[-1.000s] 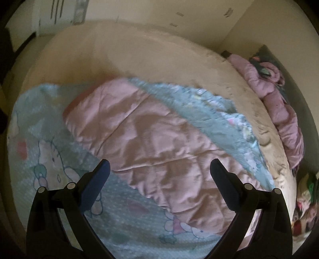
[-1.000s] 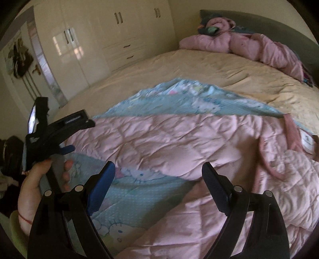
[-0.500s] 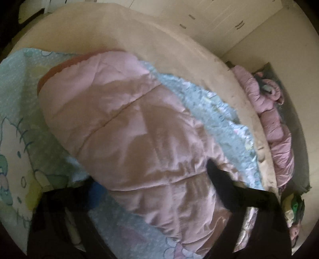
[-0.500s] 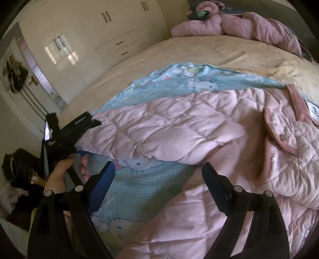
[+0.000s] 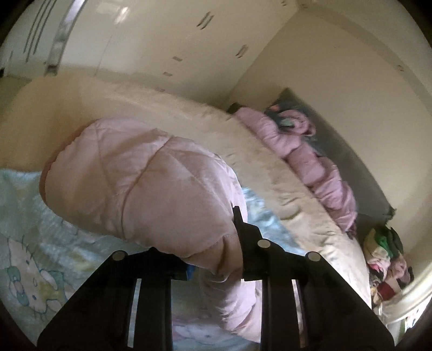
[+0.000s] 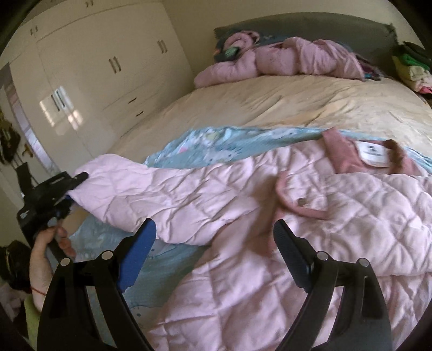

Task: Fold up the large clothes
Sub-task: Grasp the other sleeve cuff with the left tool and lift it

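The left gripper is clamped on the cuff end of a sleeve of the pale pink quilted padded coat, with the padded fabric bunched between its black fingers. In the right wrist view the same gripper, carried by the person's left hand, holds that sleeve raised clear of the bed near the bed's left edge, so that the sleeve spans from the gripper across to the coat body. The right gripper stands wide, its blue-faced finger and its dark finger well apart with nothing between them; it hovers above the lower front of the coat, and contact with the fabric cannot be confirmed. The coat lies spread over the near half of the bed, on a light blue sheet printed with cartoon cats, which in turn lies on the cream bed cover. The coat's darker pink collar with a white label points towards the head of the bed, and a pocket flap with a snap button sits on its front. A second pink padded garment lies crumpled along the head edge of the bed against the grey headboard. A stack of mixed coloured clothes sits at the far right corner. Glossy cream wardrobe doors stand beyond the left edge of the bed.
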The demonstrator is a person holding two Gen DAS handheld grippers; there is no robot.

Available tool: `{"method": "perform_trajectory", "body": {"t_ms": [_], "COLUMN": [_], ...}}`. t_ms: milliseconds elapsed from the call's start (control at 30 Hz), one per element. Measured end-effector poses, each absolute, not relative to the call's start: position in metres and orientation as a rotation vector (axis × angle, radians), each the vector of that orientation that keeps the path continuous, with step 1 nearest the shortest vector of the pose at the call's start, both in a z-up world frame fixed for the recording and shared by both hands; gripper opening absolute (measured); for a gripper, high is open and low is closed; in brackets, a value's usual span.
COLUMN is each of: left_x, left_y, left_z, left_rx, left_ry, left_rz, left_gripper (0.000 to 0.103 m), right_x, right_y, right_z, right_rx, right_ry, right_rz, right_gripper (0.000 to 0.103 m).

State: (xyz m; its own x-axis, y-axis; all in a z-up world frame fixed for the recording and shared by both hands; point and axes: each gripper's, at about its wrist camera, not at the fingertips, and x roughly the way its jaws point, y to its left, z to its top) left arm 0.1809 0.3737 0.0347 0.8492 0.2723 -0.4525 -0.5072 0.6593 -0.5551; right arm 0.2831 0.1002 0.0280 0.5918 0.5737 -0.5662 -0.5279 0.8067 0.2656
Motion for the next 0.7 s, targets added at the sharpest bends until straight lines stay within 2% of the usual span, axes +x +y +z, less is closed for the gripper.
{"method": "perform_trajectory", "body": {"t_ms": [333, 700], "left_x": [0.202, 0.241], "left_y": [0.293, 0.183], "left_z": [0.083, 0.094], "left_rx": [-0.566, -0.368], "left_ry": [0.283, 0.319], "left_rz": [0.267, 0.016], "left_gripper": [0.015, 0.015], "right_x": [0.269, 0.258], "right_y": [0.022, -0.062], "right_z": [0.034, 0.024], "right_rx": [0.178, 0.307], "right_ry": [0.65, 0.654], "right_rz": [0.519, 0.35], "right_gripper": [0.088, 0.088]}}
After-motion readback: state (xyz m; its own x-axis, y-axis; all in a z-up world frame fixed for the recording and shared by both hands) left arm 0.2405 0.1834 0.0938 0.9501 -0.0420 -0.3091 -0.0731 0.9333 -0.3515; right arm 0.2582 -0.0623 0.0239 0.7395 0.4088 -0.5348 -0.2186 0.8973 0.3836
